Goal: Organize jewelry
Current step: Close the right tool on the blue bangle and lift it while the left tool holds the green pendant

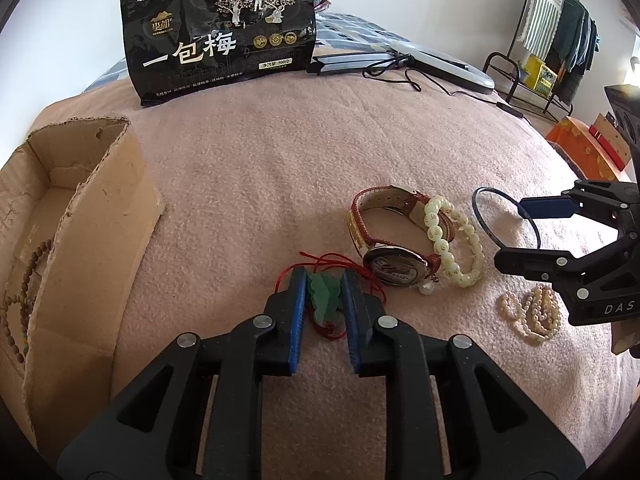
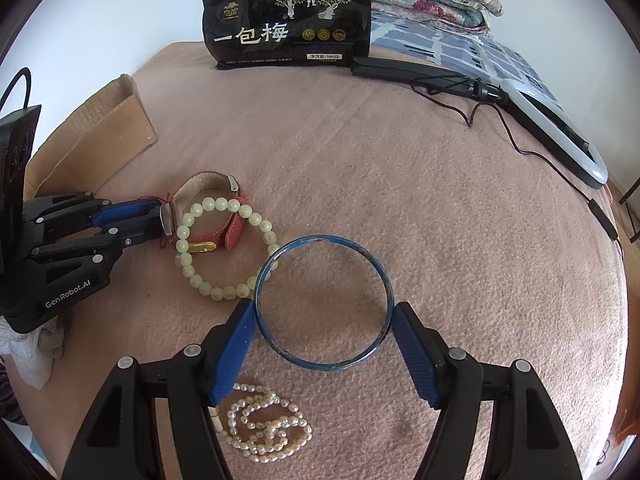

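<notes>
Jewelry lies on the pink blanket [image 1: 248, 168]: left gripper [image 1: 325, 304] pinches the green jade pendant [image 1: 324, 294], right gripper [image 2: 324, 344] brackets the blue bangle [image 2: 322, 305], spread wide

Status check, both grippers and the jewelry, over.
Left gripper straddling green pendant. Right gripper open around blue bangle. Bead bracelet touching bangle.

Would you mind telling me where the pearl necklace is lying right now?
The pearl necklace lies coiled on the pink blanket in the right wrist view, under the right gripper's left finger, just nearer the camera than the blue bangle.
</notes>
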The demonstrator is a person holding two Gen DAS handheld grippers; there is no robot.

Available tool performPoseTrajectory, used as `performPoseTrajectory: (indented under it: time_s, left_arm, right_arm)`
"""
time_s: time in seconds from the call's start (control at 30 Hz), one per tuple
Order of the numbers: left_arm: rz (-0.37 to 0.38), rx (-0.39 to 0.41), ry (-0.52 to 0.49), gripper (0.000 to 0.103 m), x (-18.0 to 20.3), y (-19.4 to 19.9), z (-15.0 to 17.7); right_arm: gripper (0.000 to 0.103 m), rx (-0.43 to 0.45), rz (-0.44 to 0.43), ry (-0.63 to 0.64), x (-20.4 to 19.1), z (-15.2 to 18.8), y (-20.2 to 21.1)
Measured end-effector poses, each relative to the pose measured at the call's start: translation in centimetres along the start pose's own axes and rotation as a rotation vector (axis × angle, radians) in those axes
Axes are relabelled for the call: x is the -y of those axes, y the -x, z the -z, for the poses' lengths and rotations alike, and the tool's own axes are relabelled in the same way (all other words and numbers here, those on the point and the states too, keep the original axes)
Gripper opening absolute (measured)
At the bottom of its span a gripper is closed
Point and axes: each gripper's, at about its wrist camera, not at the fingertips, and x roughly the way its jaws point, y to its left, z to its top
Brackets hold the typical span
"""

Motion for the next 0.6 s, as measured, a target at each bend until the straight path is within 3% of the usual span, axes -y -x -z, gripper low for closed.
performPoseTrajectory:
  time_s: [0.13, 0.23, 0.6]
  left_arm:
    - [0.023, 0.002, 0.022, 0.02, -0.5, 0.1, 0.0]
    - [0.007, 0.017, -0.002, 0.015, 0.0, 0.2, 0.3]
    - [-0.002, 0.05, -0.035, 0.015, 0.9, 2.0, 0.4]
  right_arm:
    - [0.072, 0.001, 0.001, -0.002, 0.0, 0.0, 0.1]
    - [0.072, 0.0, 0.0, -0.004, 0.1, 0.1, 0.1]
    - [0.072, 0.037, 0.015, -0.009, 0.1, -0.1, 1.8]
